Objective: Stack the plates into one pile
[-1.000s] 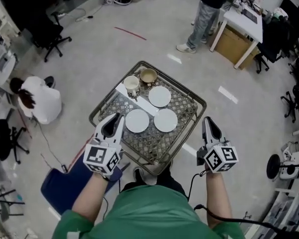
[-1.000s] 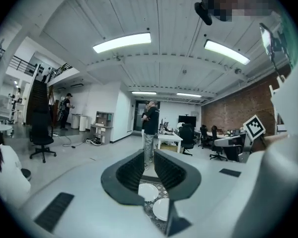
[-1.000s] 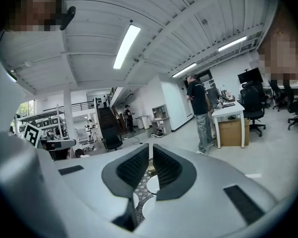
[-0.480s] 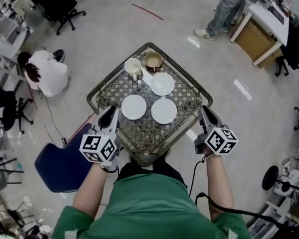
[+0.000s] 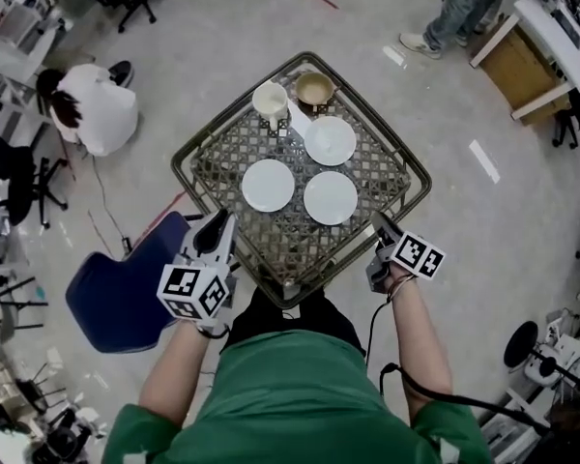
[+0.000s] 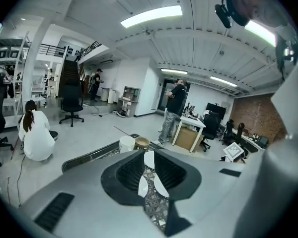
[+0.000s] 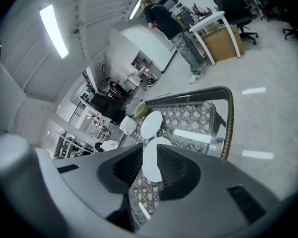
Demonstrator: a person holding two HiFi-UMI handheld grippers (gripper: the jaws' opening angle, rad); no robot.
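Stacking has not begun: three white plates lie singly on the lattice tabletop [image 5: 288, 240], none touching another. Taking the white cup [image 5: 270, 100] at the far corner as the mark, the far plate [image 5: 330, 140] sits just beside it, to its right and a little nearer the person. The left plate [image 5: 268, 185] lies straight toward the person from the cup. The right plate [image 5: 331, 197] is the one farthest from the cup, nearer and to the right. A brown bowl [image 5: 314, 88] stands just right of the cup.

Both claws hover well short of the cup, at the tabletop's near edges. The left claw [image 5: 218, 230] shows a narrow gap with nothing in it. The right claw [image 5: 379, 226] has just been opening its jaws and stands partly apart, also empty; its own view looks through the gap at the right plate, still well ahead.

The step in hand looks like the approach for a first pick. Each plate lies flat, so a good grasp probably means widening the jaws further, coming in low, and slipping one jaw under the nearest rim. The openwork lattice could snag that jaw's tip. Taking the right plate first seems sensible, being farthest from the cup. Carry it level and centre it on the left plate before letting go.
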